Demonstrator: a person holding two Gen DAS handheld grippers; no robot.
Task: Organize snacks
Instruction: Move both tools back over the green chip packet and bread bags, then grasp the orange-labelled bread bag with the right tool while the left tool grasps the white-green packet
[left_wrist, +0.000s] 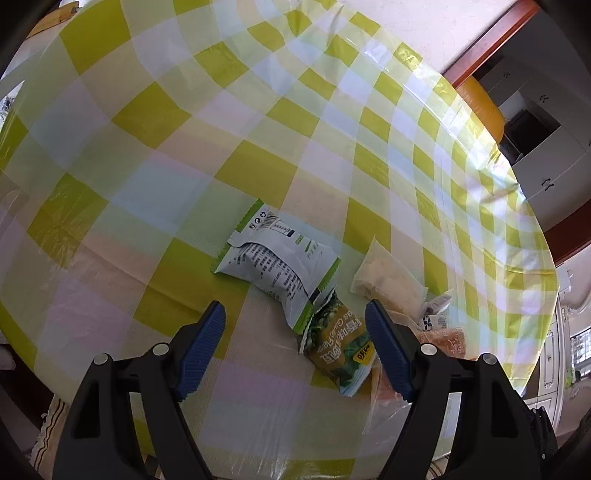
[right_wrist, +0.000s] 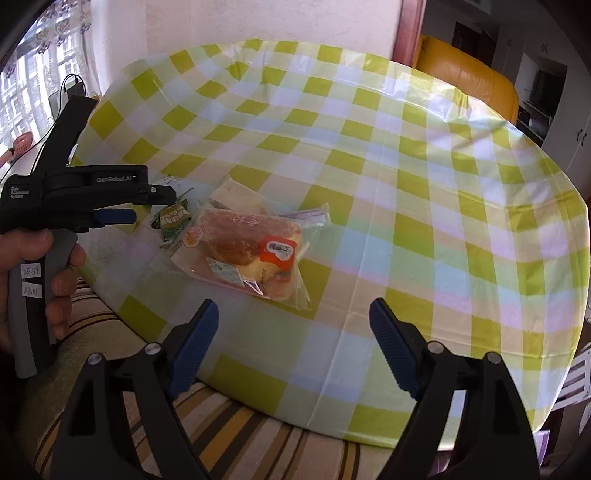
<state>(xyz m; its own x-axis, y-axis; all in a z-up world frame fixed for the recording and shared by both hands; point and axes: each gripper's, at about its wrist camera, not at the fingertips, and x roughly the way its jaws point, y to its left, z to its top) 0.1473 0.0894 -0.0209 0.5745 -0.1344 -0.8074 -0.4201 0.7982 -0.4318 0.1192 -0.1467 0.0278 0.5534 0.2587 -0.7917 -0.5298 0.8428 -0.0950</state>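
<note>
Several snack packets lie bunched on a table with a green-and-yellow checked cloth. In the left wrist view a white-and-green packet overlaps a green-and-brown packet, and a pale packet lies to their right. My left gripper hovers open just above them, its pads touching nothing. In the right wrist view a clear bag of bread with an orange label lies ahead of my open, empty right gripper. The left gripper, held by a hand, reaches in from the left beside the green-and-brown packet.
The checked cloth covers the round table, whose near edge curves under my right gripper. A striped cushion lies below that edge. An orange chair stands past the far side, with white cabinets beyond and a window at the left.
</note>
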